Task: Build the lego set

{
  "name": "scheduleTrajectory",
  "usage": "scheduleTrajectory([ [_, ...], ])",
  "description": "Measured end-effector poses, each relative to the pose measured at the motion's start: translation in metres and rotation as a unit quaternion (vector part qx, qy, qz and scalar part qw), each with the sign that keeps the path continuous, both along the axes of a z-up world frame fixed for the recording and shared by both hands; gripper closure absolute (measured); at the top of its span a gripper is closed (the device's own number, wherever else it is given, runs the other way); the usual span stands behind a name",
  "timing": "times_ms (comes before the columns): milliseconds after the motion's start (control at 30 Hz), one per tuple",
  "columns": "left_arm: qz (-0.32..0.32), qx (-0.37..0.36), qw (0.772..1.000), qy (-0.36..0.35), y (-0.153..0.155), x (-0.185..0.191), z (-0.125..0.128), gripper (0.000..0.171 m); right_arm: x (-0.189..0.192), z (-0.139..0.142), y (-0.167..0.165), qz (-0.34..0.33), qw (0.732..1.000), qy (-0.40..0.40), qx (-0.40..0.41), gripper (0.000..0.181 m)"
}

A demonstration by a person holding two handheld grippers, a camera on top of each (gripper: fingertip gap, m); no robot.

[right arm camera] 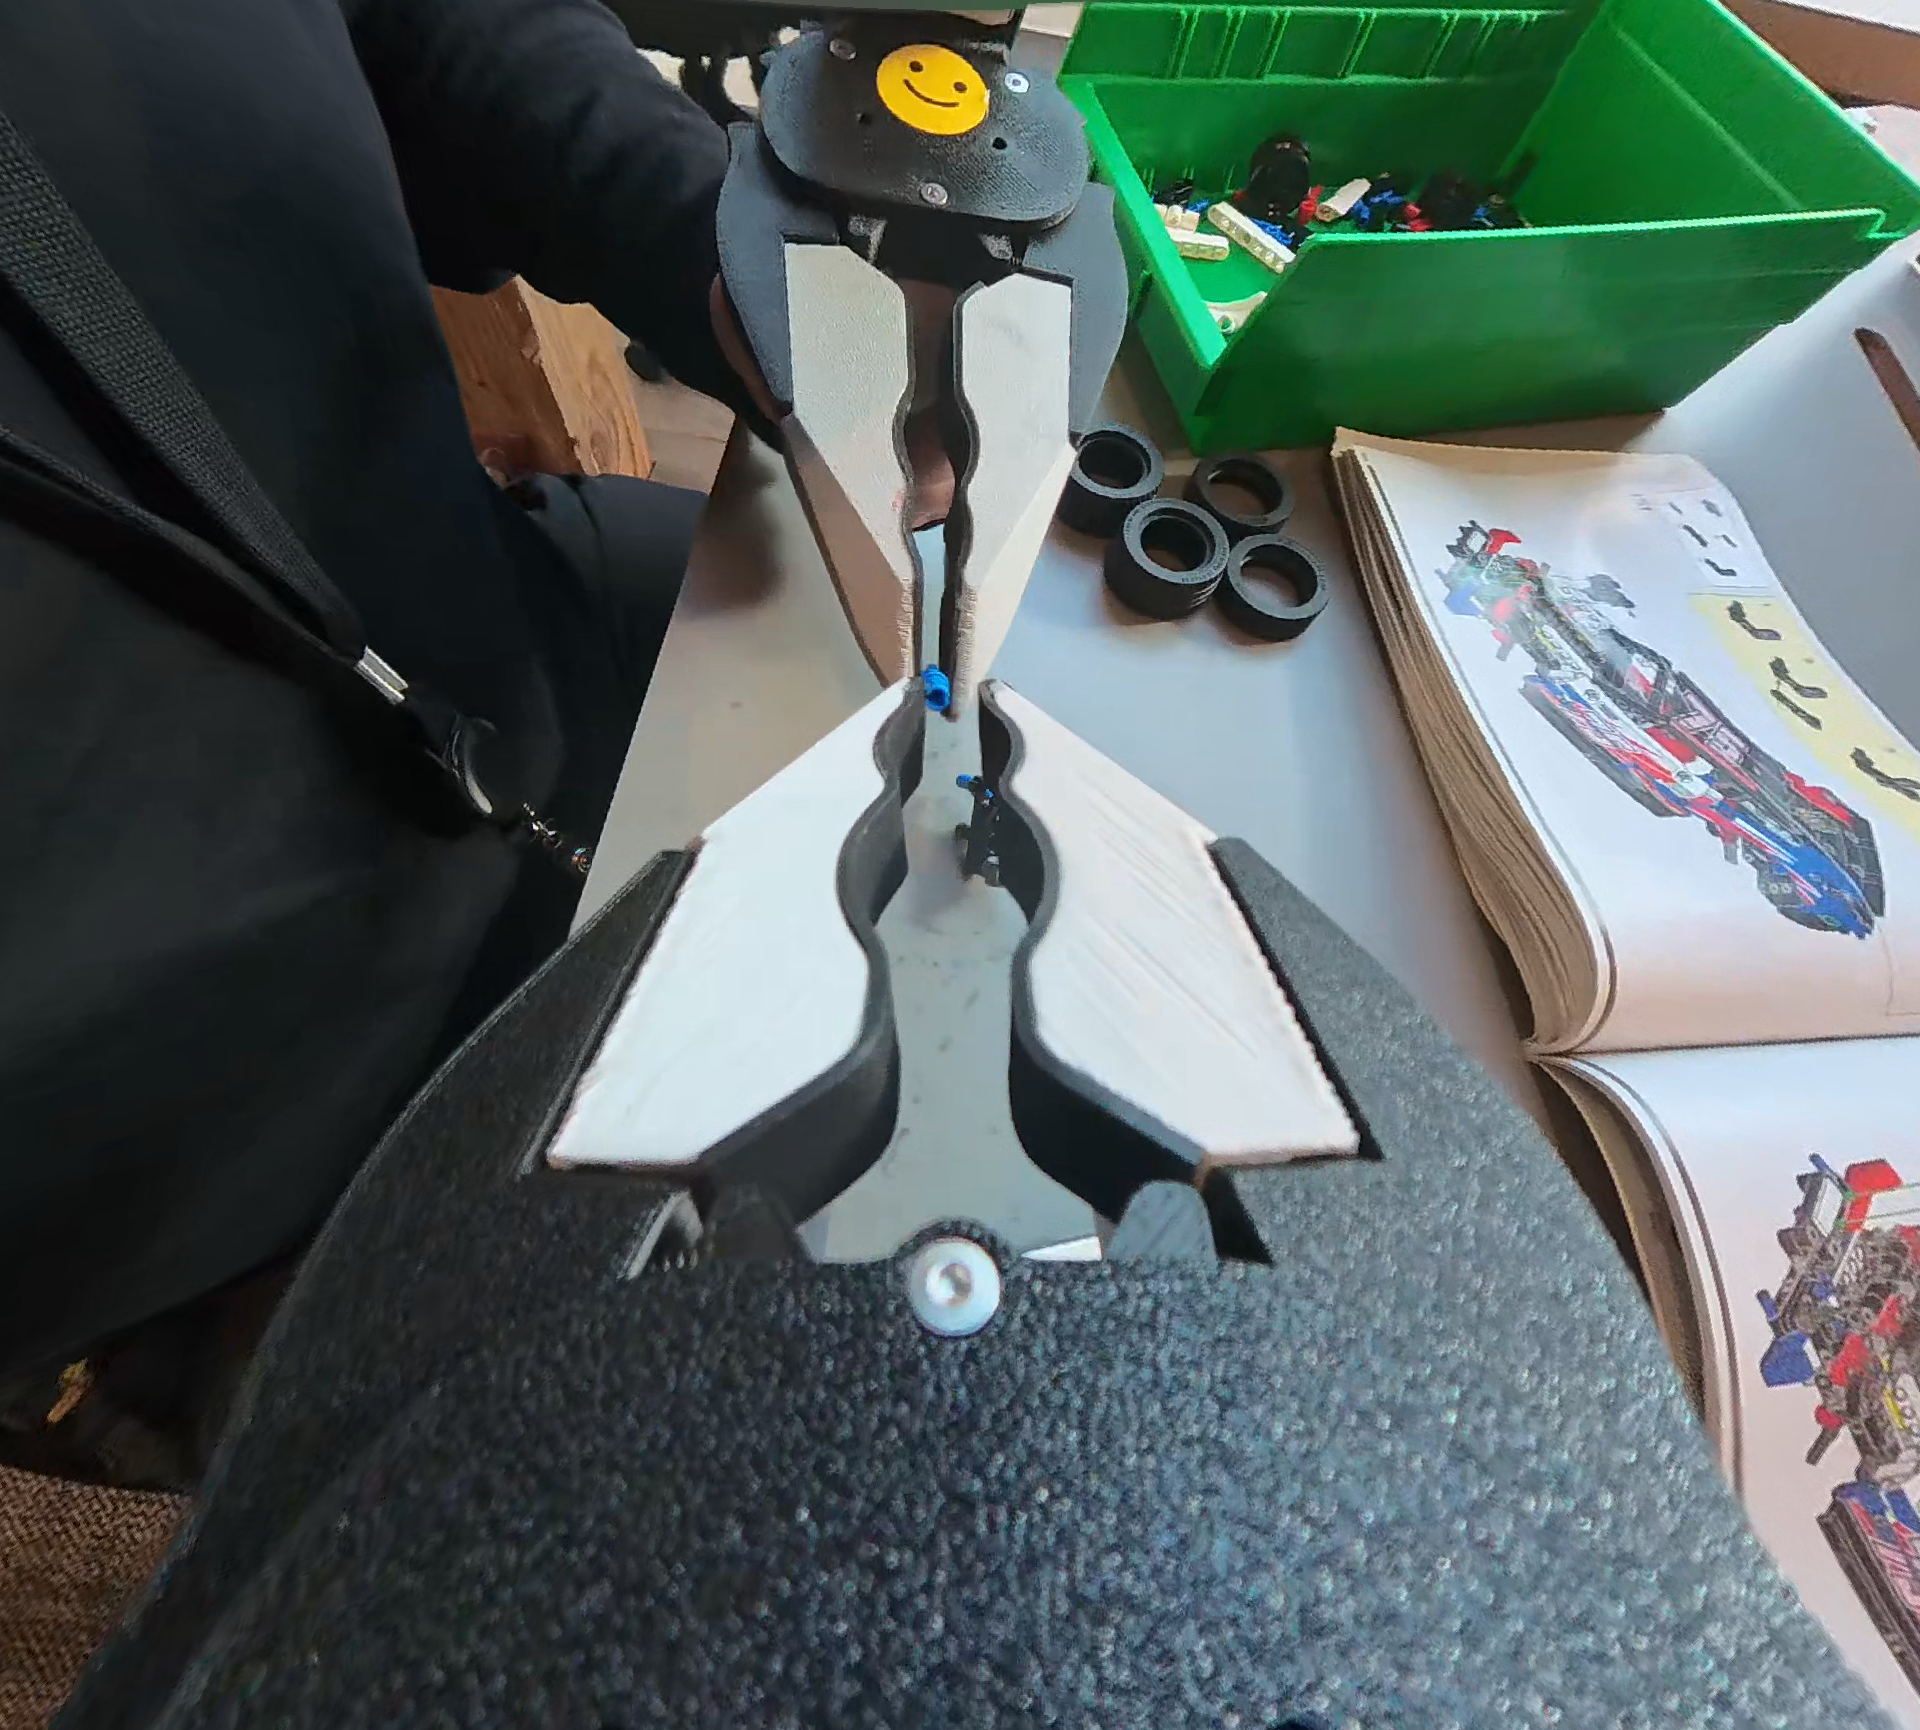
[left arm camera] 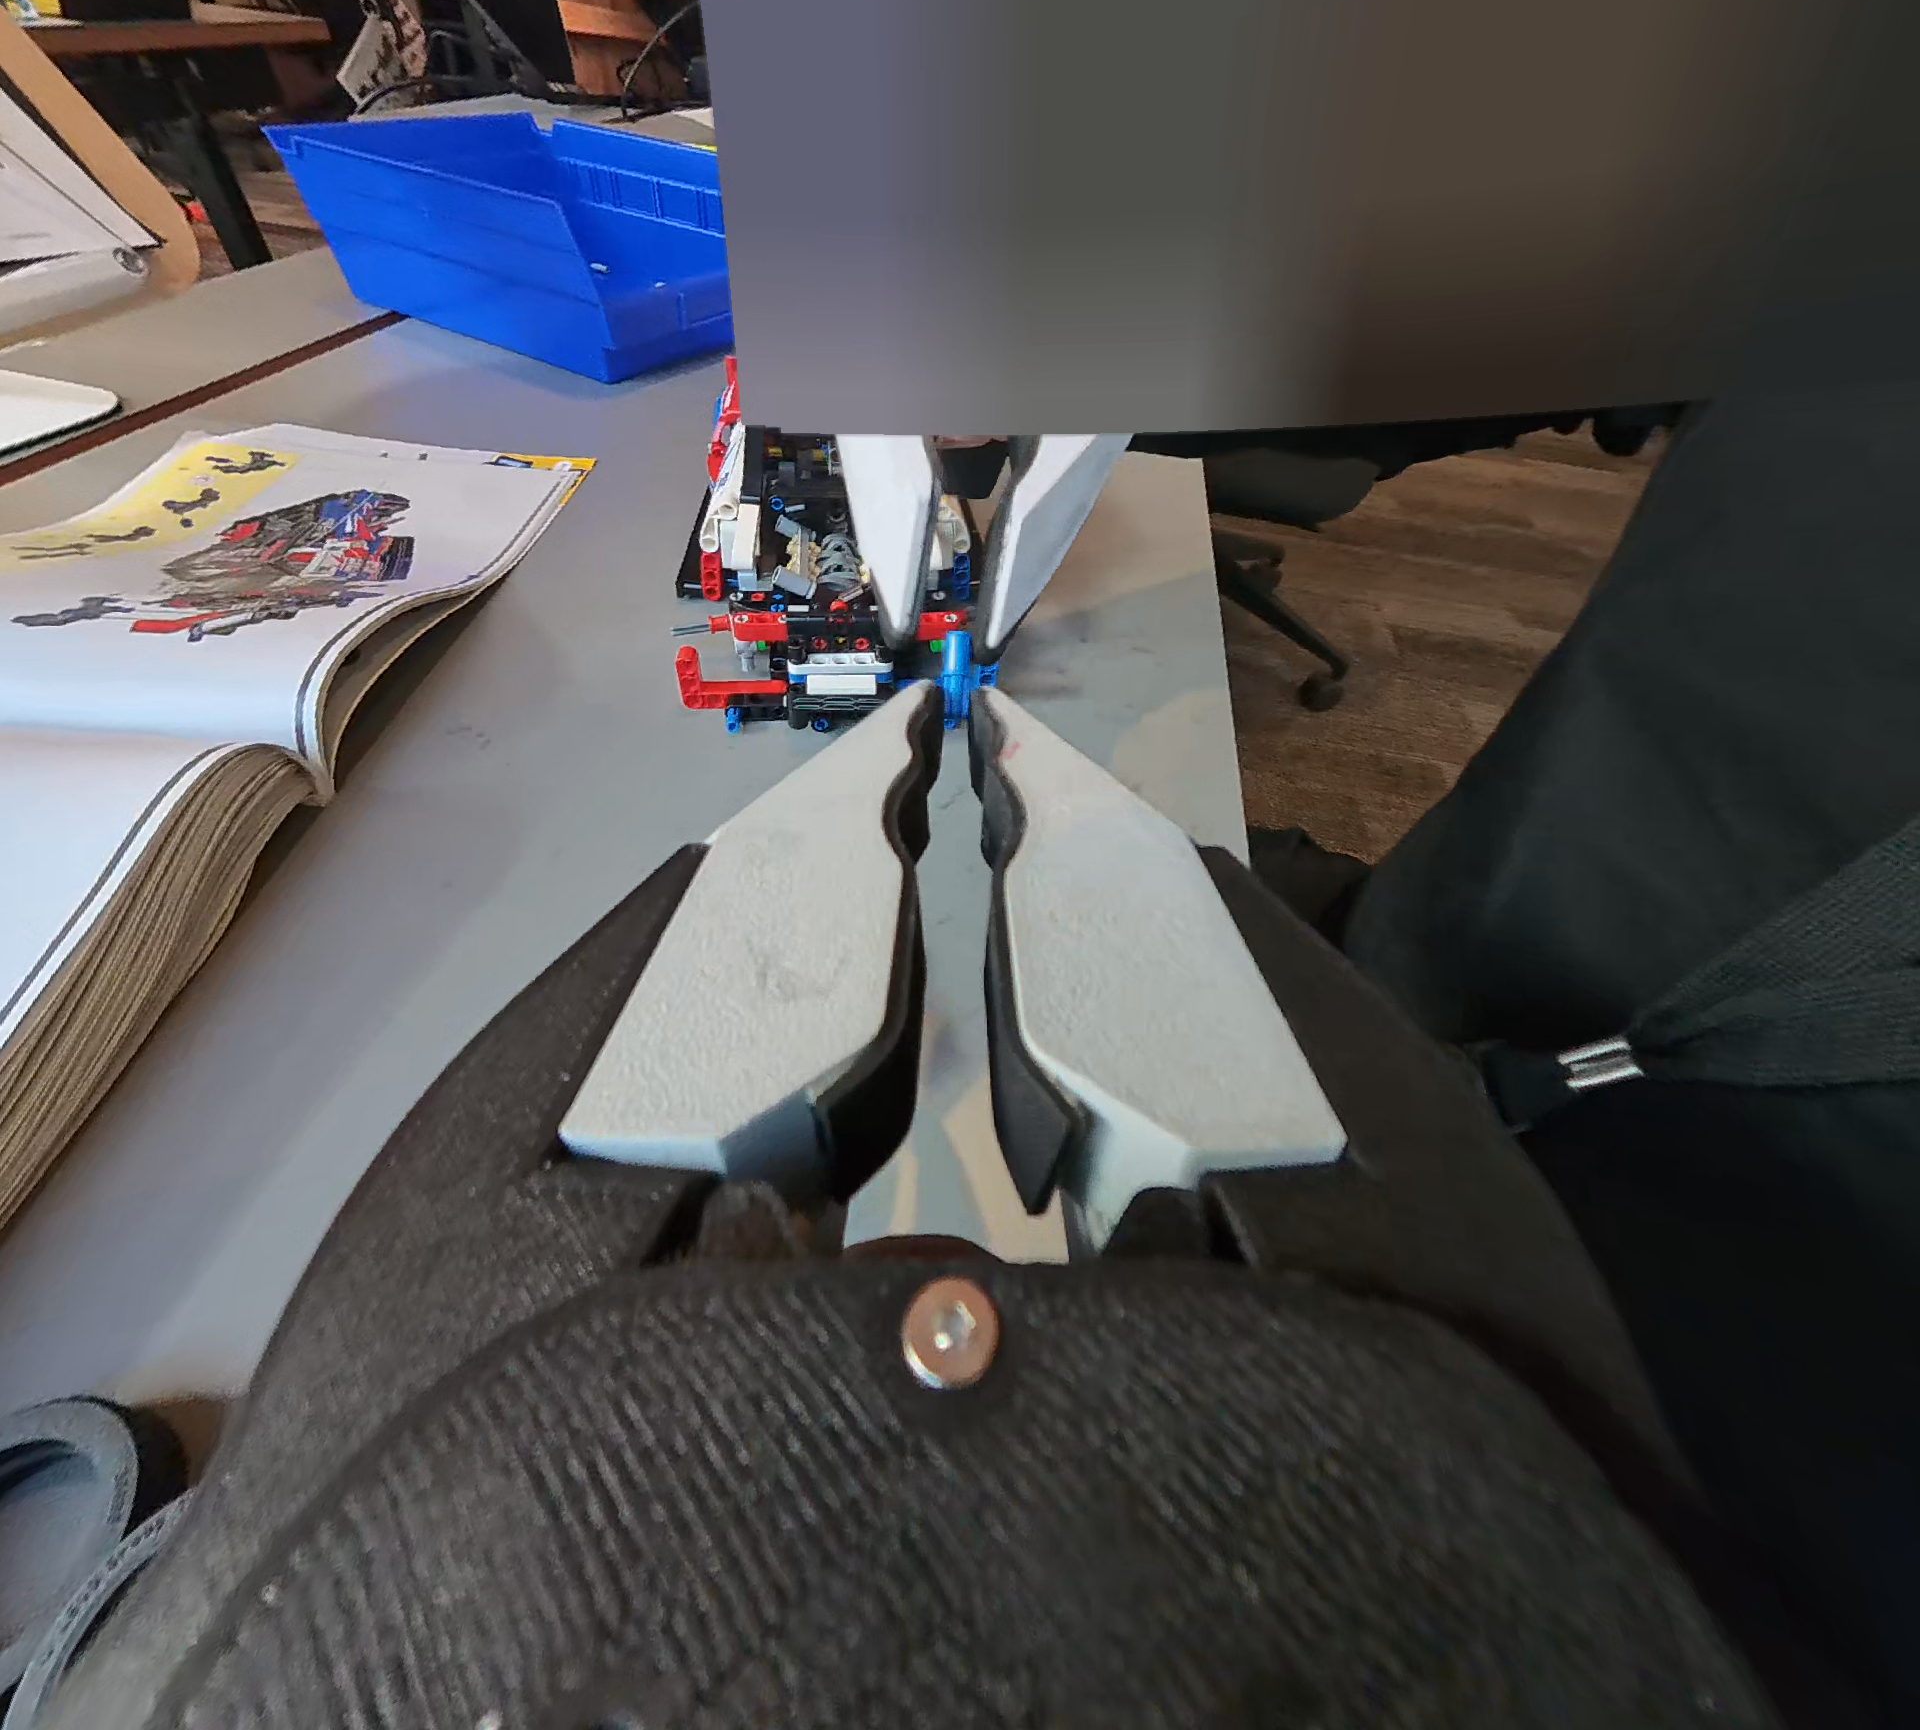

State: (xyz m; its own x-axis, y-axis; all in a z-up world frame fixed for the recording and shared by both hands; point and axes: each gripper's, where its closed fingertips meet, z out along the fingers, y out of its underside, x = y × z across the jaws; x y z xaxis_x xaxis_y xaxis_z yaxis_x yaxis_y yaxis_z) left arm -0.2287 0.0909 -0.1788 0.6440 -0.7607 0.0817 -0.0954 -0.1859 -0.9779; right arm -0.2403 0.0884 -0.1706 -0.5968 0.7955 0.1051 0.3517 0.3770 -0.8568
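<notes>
Left gripper [left arm camera: 956, 706] pinches a small blue pin [left arm camera: 957, 672] at its tips, right gripper [right arm camera: 951, 693] meets it tip to tip with fingers slightly parted around the same pin, partly built lego model [left arm camera: 821, 579] on the grey table [left arm camera: 436, 849] just behind, open instruction book [right arm camera: 1662, 745], four black tyres [right arm camera: 1195, 527] and green parts bin [right arm camera: 1558, 309] nearby

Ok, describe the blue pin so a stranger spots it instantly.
Start at the grey table, where the left gripper and right gripper meet tip to tip. The blue pin sits between those tips: tiny, bright blue, unlike the black piece nearby.
</notes>
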Motion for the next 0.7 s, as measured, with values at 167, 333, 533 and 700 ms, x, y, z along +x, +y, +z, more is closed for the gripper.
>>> scheduleTrajectory([
  [167,-0.002,0.003,1.0,0.0,0.0,0.0,0.0,0.169,0.001,-0.002,-0.004,0.016,1.0,-0.006,0.007,0.177],
  [333,0.005,0.001,1.0,0.003,0.001,-0.001,0.0,0.169,0.0,-0.003,-0.003,0.011,1.0,-0.011,0.005,0.177],
  [533,0.045,-0.084,0.995,0.019,0.001,-0.026,-0.022,0.16,0.001,-0.02,0.003,0.003,0.999,-0.049,-0.005,0.178],
  [700,0.081,-0.209,0.973,0.052,-0.005,-0.042,-0.063,0.152,-0.006,-0.039,0.009,-0.01,0.996,-0.088,-0.02,0.178],
])
